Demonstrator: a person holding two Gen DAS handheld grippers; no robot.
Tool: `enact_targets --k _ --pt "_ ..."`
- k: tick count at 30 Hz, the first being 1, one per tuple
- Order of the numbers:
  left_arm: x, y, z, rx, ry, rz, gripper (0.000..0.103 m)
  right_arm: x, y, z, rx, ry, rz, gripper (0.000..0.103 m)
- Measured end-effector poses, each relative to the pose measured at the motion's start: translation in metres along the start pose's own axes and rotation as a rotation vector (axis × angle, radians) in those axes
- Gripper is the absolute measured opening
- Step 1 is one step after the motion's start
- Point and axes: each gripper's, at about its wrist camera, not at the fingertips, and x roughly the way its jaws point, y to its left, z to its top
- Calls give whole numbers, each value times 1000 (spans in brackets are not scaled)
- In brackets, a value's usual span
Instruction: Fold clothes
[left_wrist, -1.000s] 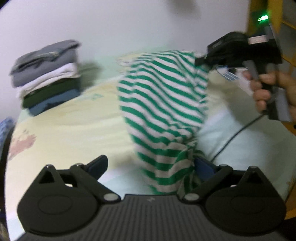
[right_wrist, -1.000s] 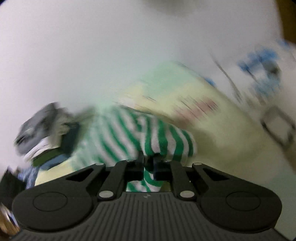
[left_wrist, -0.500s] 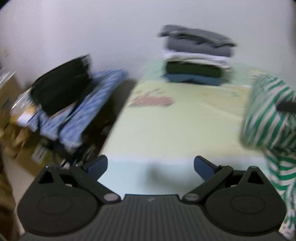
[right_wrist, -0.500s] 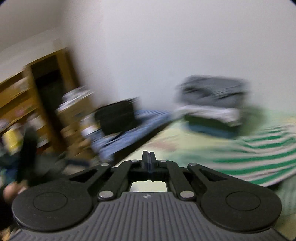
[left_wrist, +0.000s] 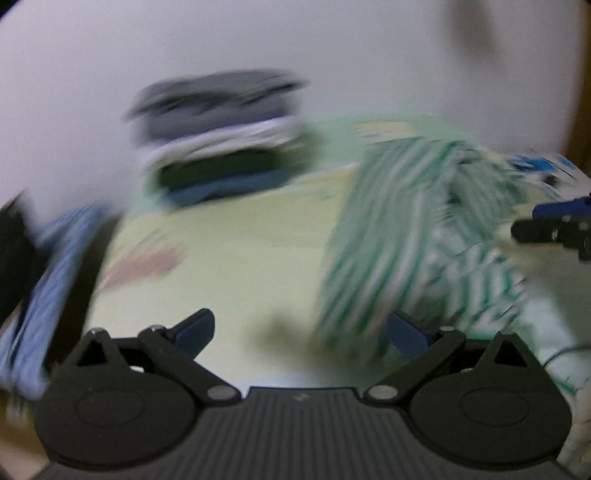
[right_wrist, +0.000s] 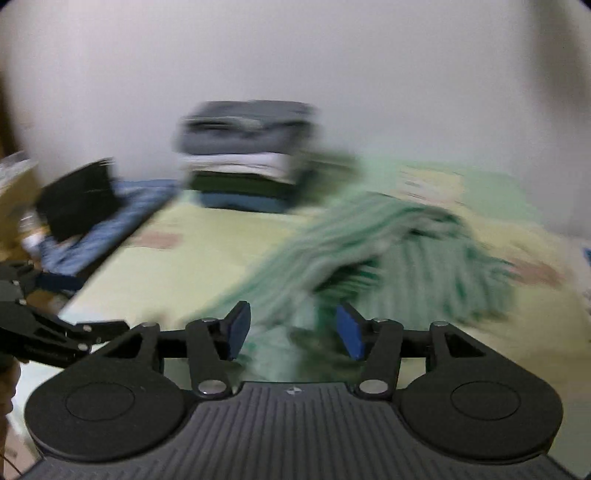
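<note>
Soft green-and-white striped shirt (right_wrist: 388, 254) lies rumpled on the pale yellow bed (right_wrist: 207, 266), at two o'clock from the left tool (left_wrist: 301, 330), which gapes empty. Right tool (right_wrist: 293, 328) is opening, cloth loose between its blue pads. Folded stack (right_wrist: 245, 158) at twelve.

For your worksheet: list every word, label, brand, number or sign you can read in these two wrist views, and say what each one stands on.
No readable text in either view.
Left gripper: a small pale mark on its ribbed body, too small to read.
Right gripper: a small emblem on its body, a symbol, no letters.
Bedsheet: pinkish print, too blurred to read.
Striped shirt and clothes stack: no lettering visible.
</note>
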Motion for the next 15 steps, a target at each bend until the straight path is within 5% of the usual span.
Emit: enact_targets --k 6,7,10,15 --pt "66 -54 55 162 -47 -63 99 -31 -32 -27 115 4 -139 64" --pt "78 -57 60 165 -34 -58 91 -37 -32 -30 119 -2 -153 65" --pt "105 -51 73 103 53 -130 28 -54 -35 -40 103 -32 -202 68" --pt "92 -24 72 3 15 -125 21 -63 -40 -47 122 -62 -254 70"
